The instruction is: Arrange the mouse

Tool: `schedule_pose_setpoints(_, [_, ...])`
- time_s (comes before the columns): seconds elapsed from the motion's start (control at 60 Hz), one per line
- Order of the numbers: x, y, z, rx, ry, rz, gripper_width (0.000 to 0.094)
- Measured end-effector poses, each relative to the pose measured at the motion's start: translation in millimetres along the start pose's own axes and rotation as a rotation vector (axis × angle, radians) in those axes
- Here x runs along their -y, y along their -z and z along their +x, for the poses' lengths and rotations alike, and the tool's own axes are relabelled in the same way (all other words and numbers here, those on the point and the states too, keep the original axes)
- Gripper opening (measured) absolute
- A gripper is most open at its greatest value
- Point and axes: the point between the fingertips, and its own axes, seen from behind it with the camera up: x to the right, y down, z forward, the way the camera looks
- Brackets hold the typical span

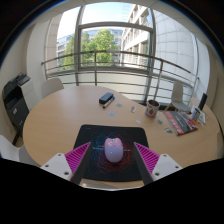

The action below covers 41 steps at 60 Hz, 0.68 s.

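**Mouse on dark mat, round worktop, between open fingers**

Gripper view. Item: one pale lilac-white mouse [115,150], low centre of the frame, resting on a dark rectangular mat [95,136]. Long axis runs straight up the frame, away from the camera; which end is the front cannot be told. Gripper [113,158]: fingers set wide, magenta pads [77,157] to either side of the mouse with a clear gap at each side; nothing is gripped.

Surface: a round, light wood worktop [70,115] filling the middle of the frame. On it, beyond the mat: a small dark box-like object [106,99] near the centre top, a dark mug [152,107] to the upper right, and printed papers or magazines [183,121] at the right.

Room: large windows [100,40] in the upper centre, a railing [120,65] outside them, green trees [95,42] and a pale building [140,25] beyond. A dark chair [18,100] stands at the left of the frame.
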Motion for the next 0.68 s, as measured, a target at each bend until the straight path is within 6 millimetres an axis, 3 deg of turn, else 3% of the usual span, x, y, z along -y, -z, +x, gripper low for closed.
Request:
schedule_pose_setpoints(0.167, [6,81,-1,-0.017,0.002,0.034,0.0846])
schedule_pose_setpoints(0.35, [-11,152,-5,-0.029,0.001,0.042,0.0842])
schedule_pose_setpoints(0.5, [-37,188,-3,-0.038,-0.012,0.038,0.0841])
schedule_pose_setpoints(0.683, [-52,210,-2,-0.037,0.014,0.041,0.0844])
